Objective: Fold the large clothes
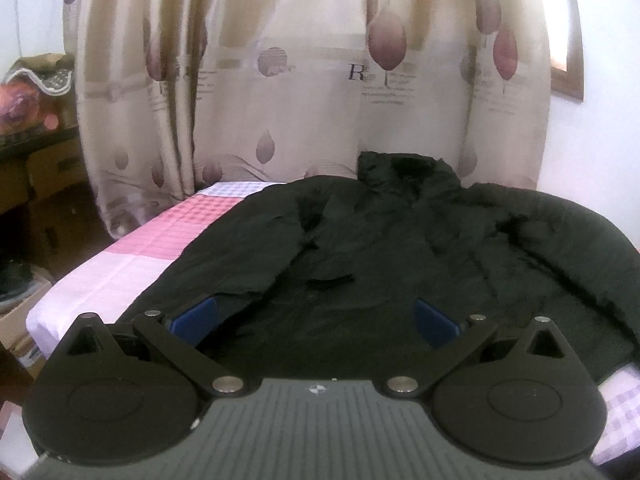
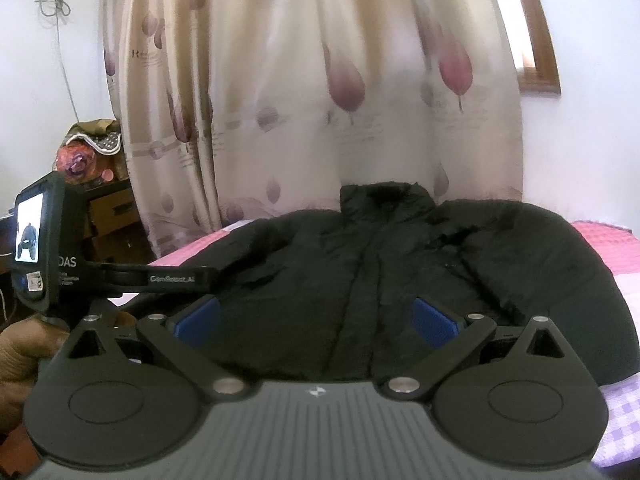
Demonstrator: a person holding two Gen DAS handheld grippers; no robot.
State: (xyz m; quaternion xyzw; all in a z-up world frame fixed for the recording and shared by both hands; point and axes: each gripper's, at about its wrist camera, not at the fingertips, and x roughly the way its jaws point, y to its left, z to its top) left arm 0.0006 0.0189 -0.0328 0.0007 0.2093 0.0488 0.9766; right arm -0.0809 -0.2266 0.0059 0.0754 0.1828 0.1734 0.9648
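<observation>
Black puffy jacket [image 1: 400,240] lies spread out flat on the bed, front side up, with its tall collar [image 1: 404,168] at the far end near the curtain. It fills the middle of both pictures. One sleeve is folded in over the chest on the left, and the other sleeve bulges out on the right side of the frame.

Brown cardboard boxes [image 1: 44,176] sit at the left edge of the left wrist picture. I cannot tell what is inside them. A pile of flowery cloth things [image 1: 36,92] rests on top of a dark shelf there.

A bed sheet with pink and white squares [image 1: 132,256] covers the bed and shows on the left of the jacket and in the lower right corner. A long cream curtain with purple-red leaf shapes [image 1: 300,80] hangs behind the bed. A brown wooden window frame [image 2: 536,40] peeks out in the upper right. White walls are on both sides.

The left gripper [image 1: 316,320] hangs just over the near hem of the jacket. Its blue finger pads [image 1: 196,318] are spread wide and hold nothing.

The right gripper [image 2: 316,320] is also over the near hem, with its blue pads [image 2: 434,322] wide apart and empty. At the left of that picture you can see the other black tool with a small lit screen [image 2: 30,228], and a person's hand [image 2: 24,356] below it.
</observation>
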